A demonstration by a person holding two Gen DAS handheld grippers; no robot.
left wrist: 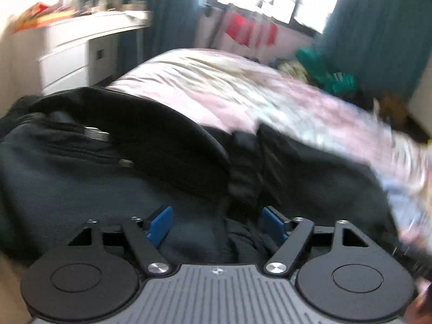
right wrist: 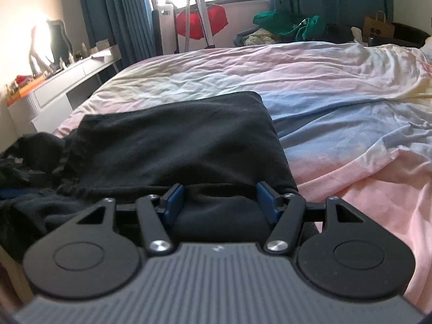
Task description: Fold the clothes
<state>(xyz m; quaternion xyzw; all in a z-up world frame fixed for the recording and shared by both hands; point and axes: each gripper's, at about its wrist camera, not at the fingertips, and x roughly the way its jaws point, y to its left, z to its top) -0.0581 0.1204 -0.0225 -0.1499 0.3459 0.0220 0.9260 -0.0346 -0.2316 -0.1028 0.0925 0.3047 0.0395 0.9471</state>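
A dark garment (right wrist: 175, 140) lies folded flat on the near left part of the bed, with a gathered ribbed band (right wrist: 67, 159) at its left side. My right gripper (right wrist: 220, 202) is open, its blue pads (right wrist: 266, 202) over the garment's near edge. In the blurred left wrist view, dark clothing (left wrist: 81, 178) with metal cord tips (left wrist: 97, 133) lies bunched, a ribbed cuff (left wrist: 243, 172) in the middle. My left gripper (left wrist: 218, 224) is open just above this cloth, holding nothing.
The bed has a rumpled pink, blue and white cover (right wrist: 337, 94). A white desk (right wrist: 67, 86) with small items stands left. Teal curtains (right wrist: 113, 13), a red item on a stand (right wrist: 202, 21) and a pile of green clothes (right wrist: 291, 24) lie beyond the bed.
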